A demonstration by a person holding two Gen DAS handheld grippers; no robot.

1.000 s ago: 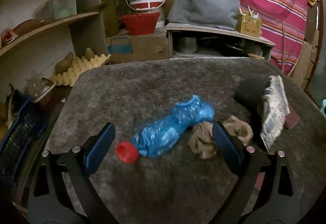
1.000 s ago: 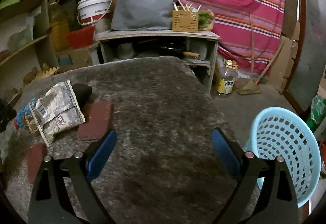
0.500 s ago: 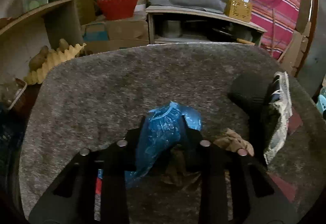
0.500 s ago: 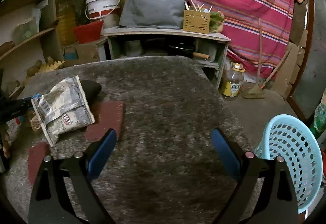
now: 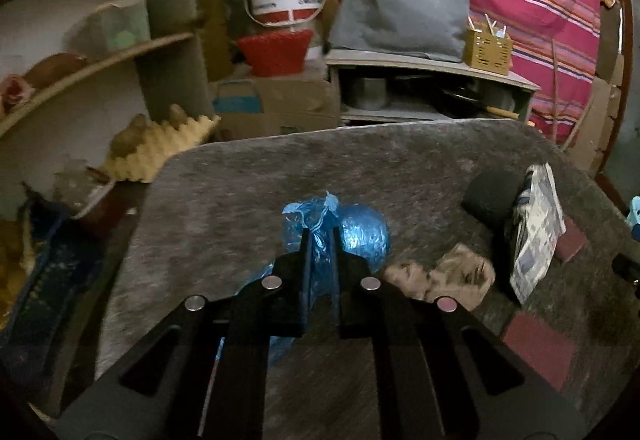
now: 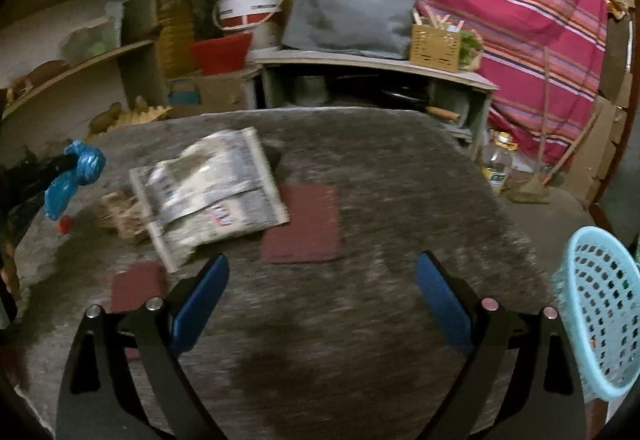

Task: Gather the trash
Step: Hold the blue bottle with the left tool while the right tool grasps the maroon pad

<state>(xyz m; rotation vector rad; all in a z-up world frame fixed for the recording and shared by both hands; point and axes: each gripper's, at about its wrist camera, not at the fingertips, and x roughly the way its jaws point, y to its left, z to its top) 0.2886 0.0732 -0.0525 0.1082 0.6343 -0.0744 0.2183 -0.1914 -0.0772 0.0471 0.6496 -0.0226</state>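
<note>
Left gripper (image 5: 319,240): I've got the jaws clamped on the blue plastic bottle (image 5: 362,236), body crushed between the pads, crumpled end sticking out ahead of the tips; from the right wrist view it (image 6: 72,176) looks clear of the counter (image 5: 400,164), red cap (image 6: 64,226) pointing down, though that edge of the frame is blurred so I won't swear to it. Just right of my left jaws a crumpled brown paper wad (image 5: 444,276) lies on the counter, and further right a printed foil bag (image 5: 536,236) leans against a dark rounded object (image 5: 492,196). Right gripper (image 6: 320,292): jaws spread wide, nothing between them, hanging over bare counter. Ahead and left of the right jaws sits the same foil bag (image 6: 212,196), a dark red square patch (image 6: 306,226) directly ahead of them, a second smaller patch (image 6: 138,286) just left of the left finger. Light blue perforated basket (image 6: 600,320) is off the counter edge, right of the right jaws.
</note>
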